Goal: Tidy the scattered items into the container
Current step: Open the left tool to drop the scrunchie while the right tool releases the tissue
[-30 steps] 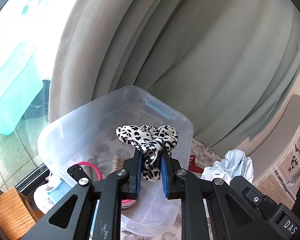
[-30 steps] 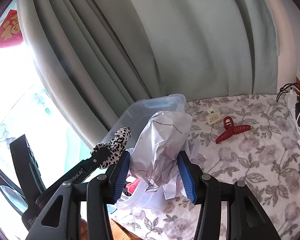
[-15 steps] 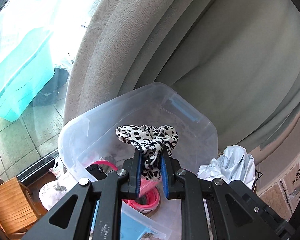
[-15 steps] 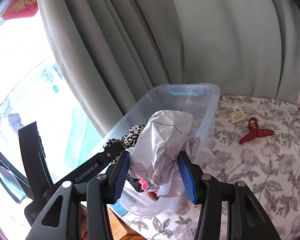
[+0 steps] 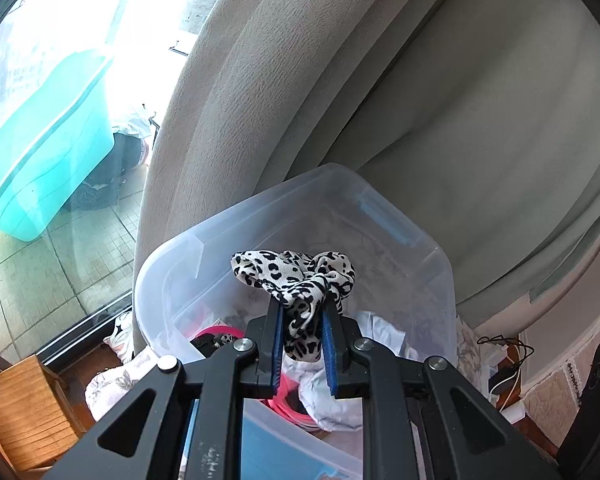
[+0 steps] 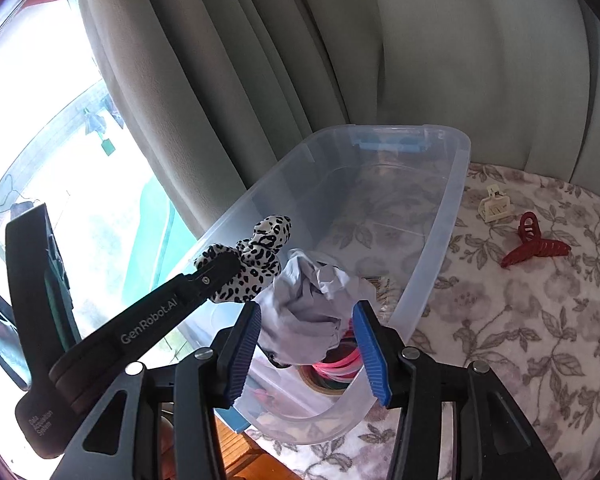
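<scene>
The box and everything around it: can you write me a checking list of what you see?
Surface: flowery cloth.
Job's things: clear box holding pink rings; white cloth bundle over it; leopard scrunchie held above.
Clutter: red hair claw and cream clip lie outside the box.
Grippers: left gripper shut on the scrunchie; right gripper open around the bundle.
Cables: tangle beyond the box.
Surroundings: grey curtain, window.

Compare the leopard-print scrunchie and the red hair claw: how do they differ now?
The leopard-print scrunchie is soft fabric, spotted black on white; the red hair claw is hard, toothed and plain red. The scrunchie is clamped in the left gripper above the clear bin; the claw lies loose on the floral cloth, outside it.
</scene>
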